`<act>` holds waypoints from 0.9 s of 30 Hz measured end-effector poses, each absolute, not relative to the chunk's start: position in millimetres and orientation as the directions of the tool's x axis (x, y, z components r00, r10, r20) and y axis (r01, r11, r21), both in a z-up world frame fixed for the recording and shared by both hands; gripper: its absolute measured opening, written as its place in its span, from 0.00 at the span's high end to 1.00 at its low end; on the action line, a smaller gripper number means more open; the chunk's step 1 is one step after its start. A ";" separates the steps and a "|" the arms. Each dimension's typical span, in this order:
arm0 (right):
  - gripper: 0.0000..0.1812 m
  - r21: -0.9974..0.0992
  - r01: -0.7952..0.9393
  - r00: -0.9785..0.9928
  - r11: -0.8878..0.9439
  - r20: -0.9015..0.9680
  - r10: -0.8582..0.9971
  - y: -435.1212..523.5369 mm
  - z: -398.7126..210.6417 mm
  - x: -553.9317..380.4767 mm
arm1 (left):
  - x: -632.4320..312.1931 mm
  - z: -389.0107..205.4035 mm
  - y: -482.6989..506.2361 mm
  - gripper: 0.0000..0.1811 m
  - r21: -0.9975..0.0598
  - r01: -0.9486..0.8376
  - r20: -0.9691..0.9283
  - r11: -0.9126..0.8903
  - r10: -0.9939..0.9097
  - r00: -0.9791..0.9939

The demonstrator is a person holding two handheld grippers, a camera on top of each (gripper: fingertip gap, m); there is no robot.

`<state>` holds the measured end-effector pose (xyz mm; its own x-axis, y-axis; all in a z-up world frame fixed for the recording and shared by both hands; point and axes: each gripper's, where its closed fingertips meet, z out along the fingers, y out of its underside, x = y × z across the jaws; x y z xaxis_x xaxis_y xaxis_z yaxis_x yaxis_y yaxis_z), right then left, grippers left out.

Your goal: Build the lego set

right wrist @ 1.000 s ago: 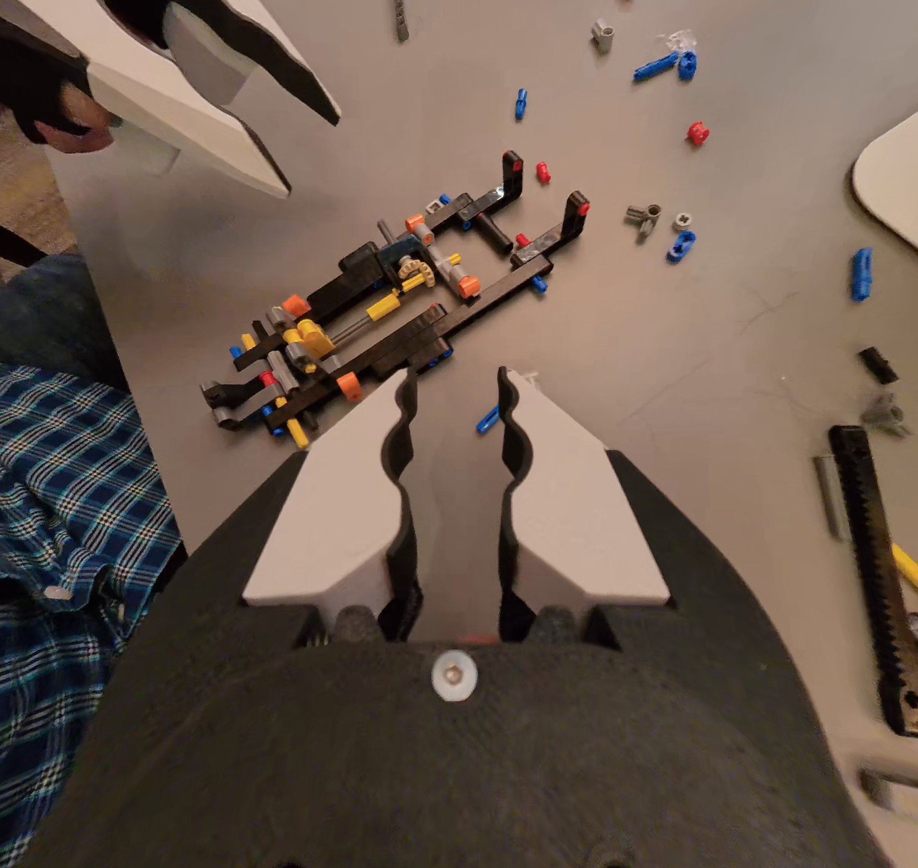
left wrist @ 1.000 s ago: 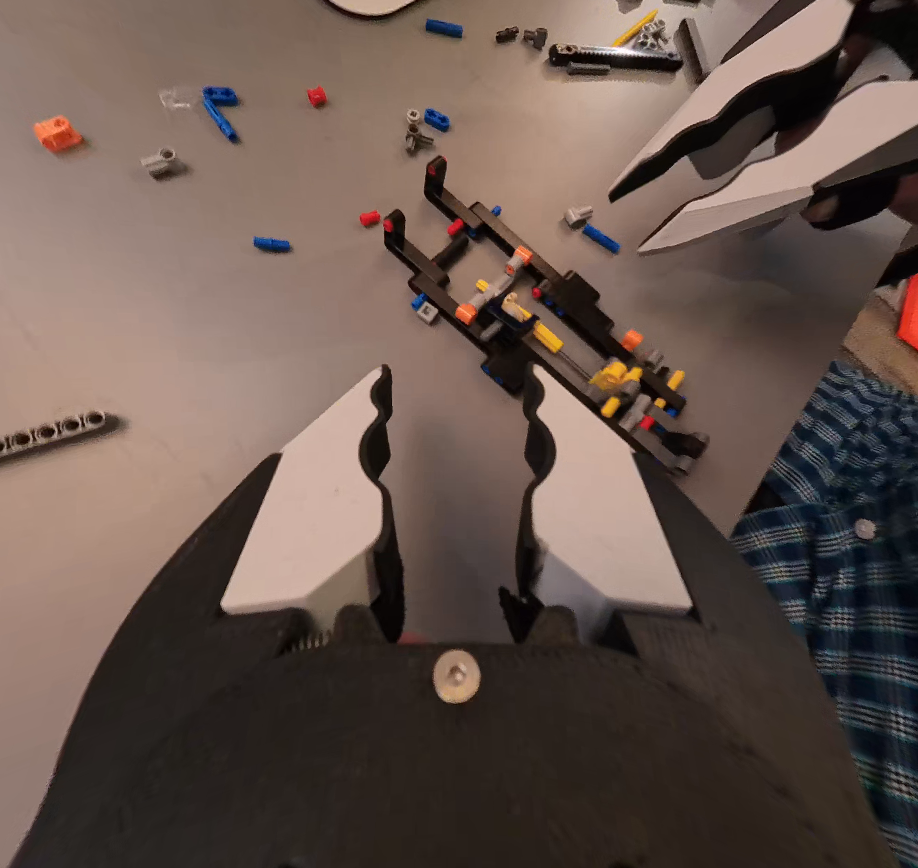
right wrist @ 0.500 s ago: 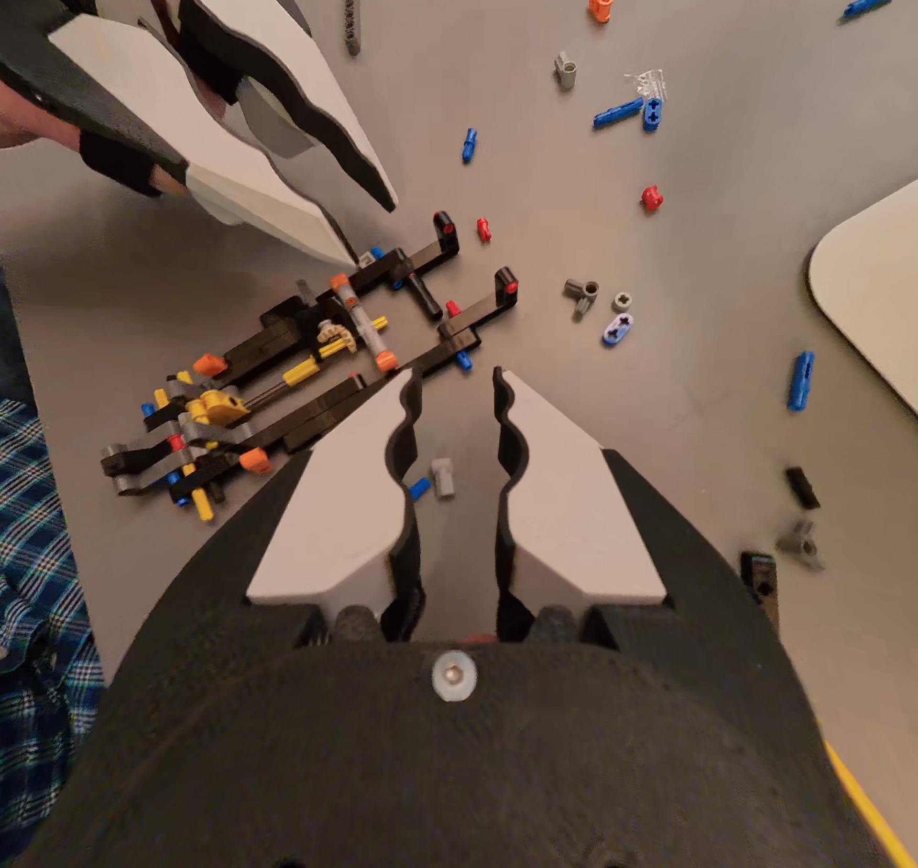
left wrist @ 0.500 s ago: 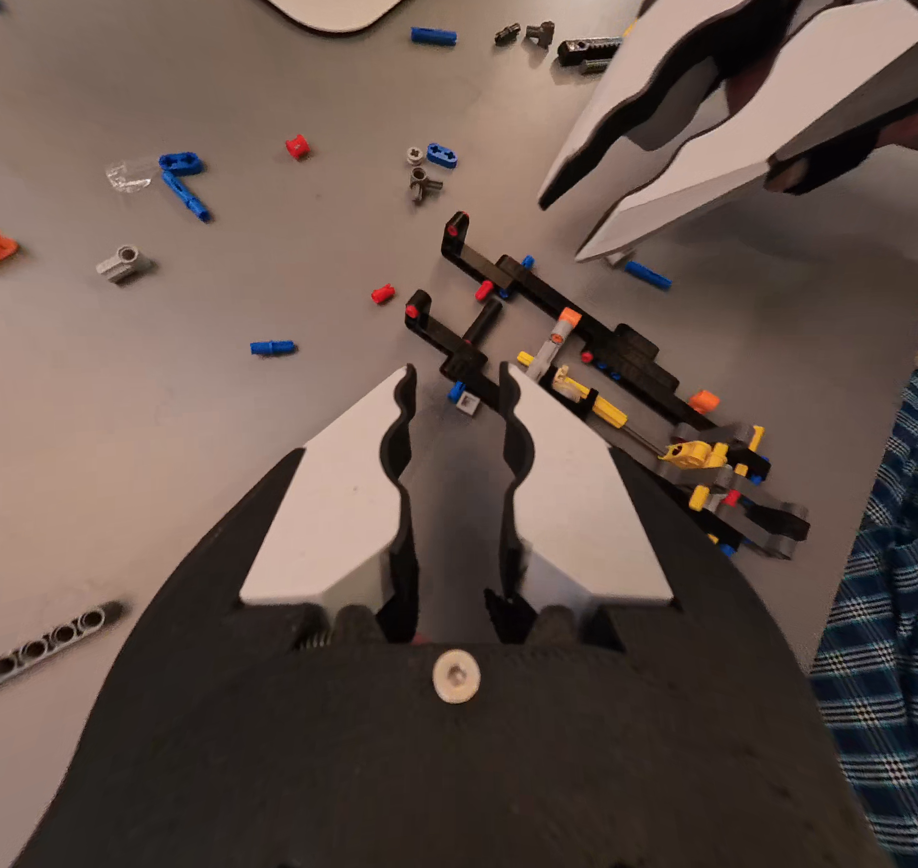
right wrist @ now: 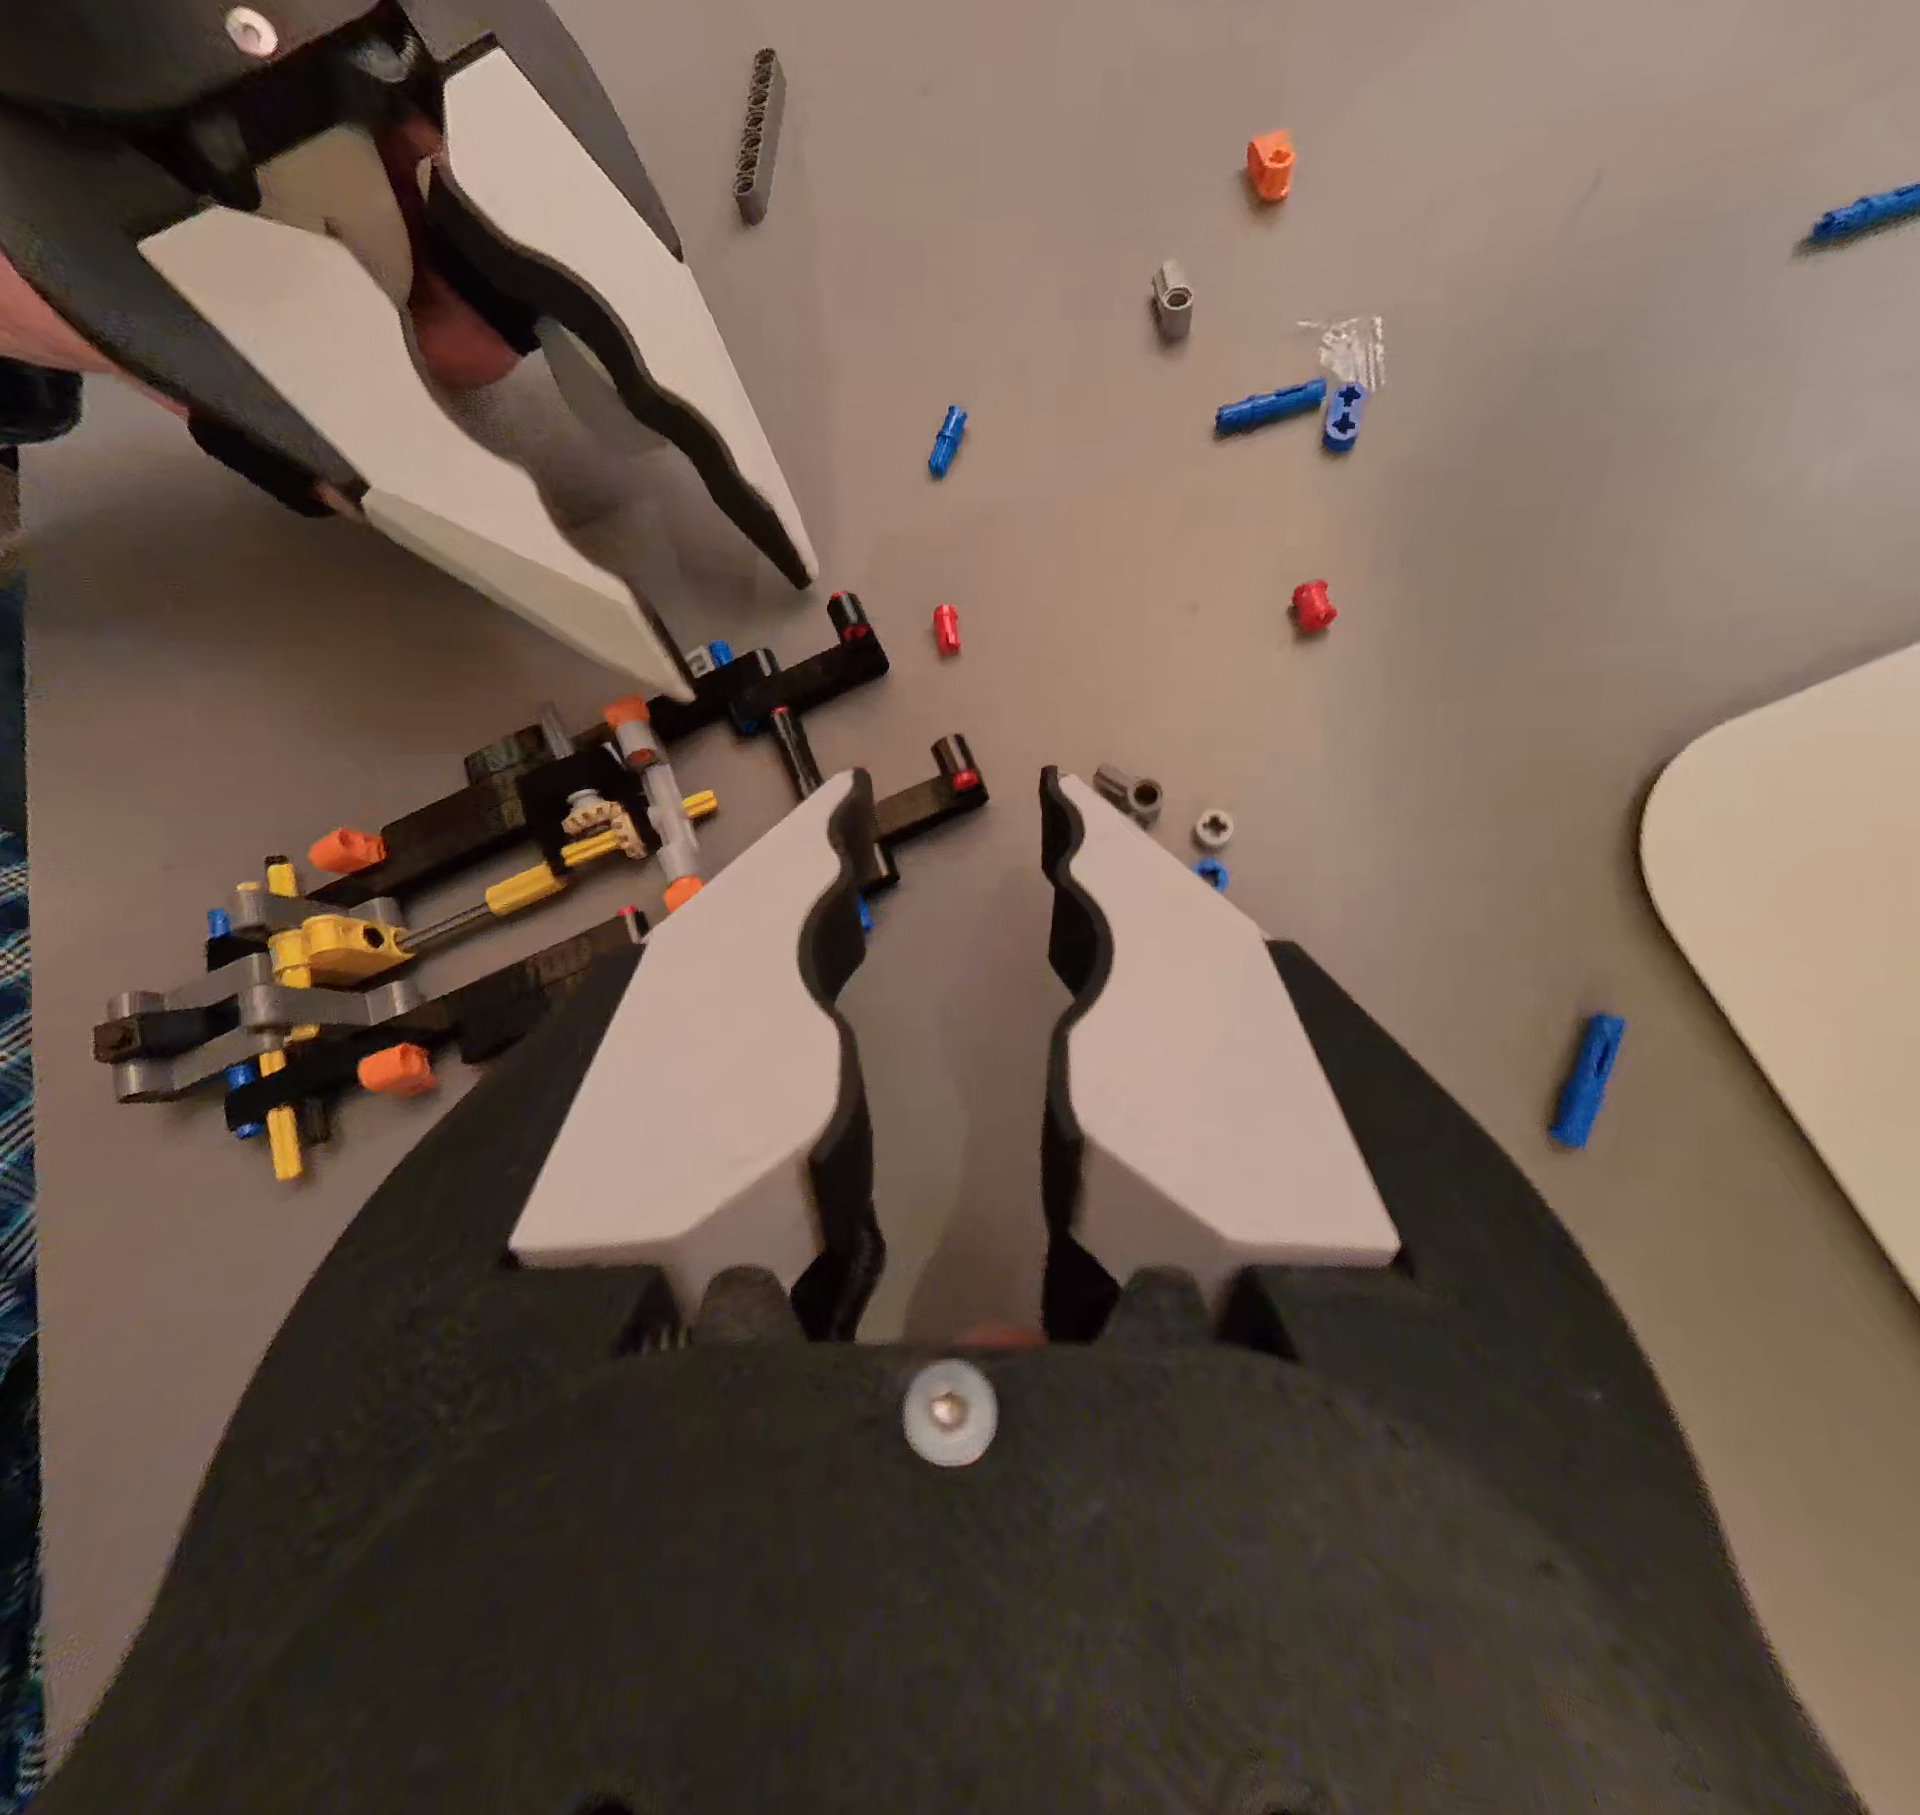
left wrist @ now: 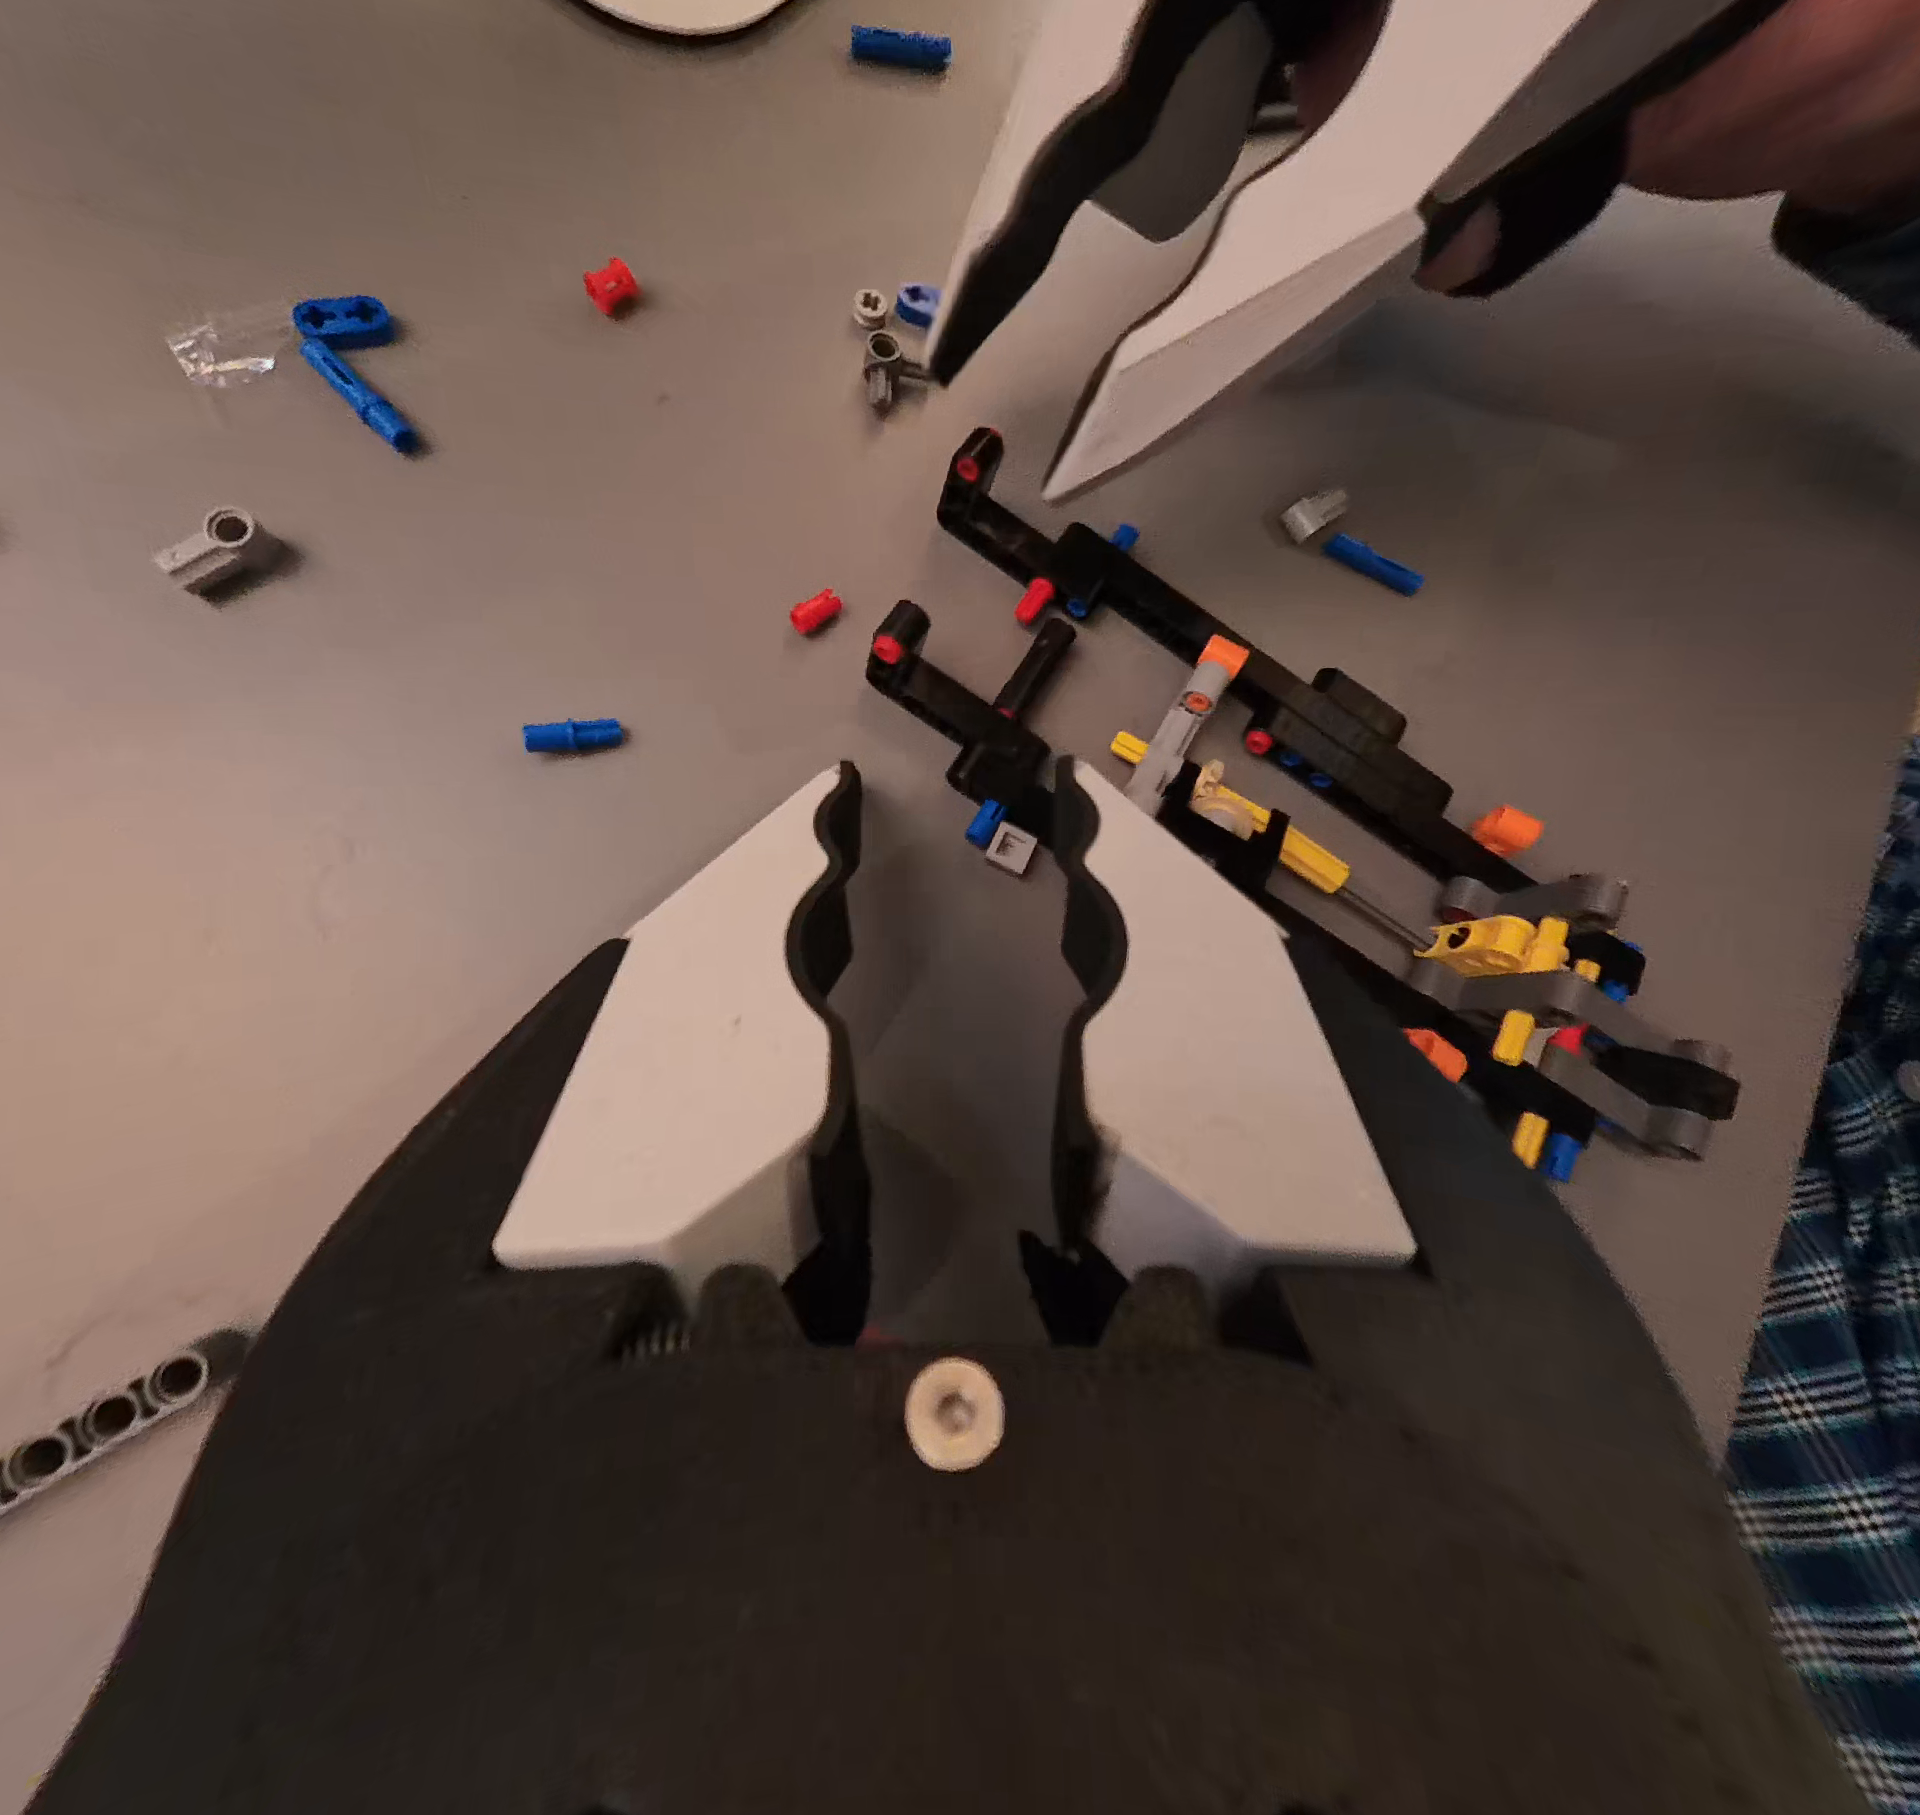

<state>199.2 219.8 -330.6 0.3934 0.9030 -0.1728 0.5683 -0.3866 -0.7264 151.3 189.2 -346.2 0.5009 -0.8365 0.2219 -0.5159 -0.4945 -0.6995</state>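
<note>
Fingers of both grippers, left (left wrist: 956, 789) and right (right wrist: 948, 789), stand parted and empty over the chassis (left wrist: 1278, 789) on the worktop (left wrist: 416, 934). Its long axis runs diagonally; both close on its forked end, the left nearer.

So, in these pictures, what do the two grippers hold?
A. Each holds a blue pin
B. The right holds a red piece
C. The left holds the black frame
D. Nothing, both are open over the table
D: the left gripper and right gripper both show an empty gap, above the black frame.
</note>
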 end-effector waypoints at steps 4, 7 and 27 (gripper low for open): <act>0.87 -0.705 0.607 0.339 -0.367 -0.188 0.922 219.8 -338.8 188.0 | 152.1 -348.0 189.8 0.80 -0.698 -0.522 0.215 -0.490 -0.839 0.499; 0.93 -0.682 0.637 0.312 -0.359 -0.198 0.929 218.3 -345.8 182.7 | 152.3 -347.9 189.9 0.80 -0.704 -0.515 0.221 -0.490 -0.839 0.496; 0.96 -0.870 0.460 0.229 -0.179 -0.078 0.970 213.2 -284.8 166.9 | 168.5 -307.0 172.0 0.91 -0.702 -0.302 0.579 -0.645 -0.764 0.286</act>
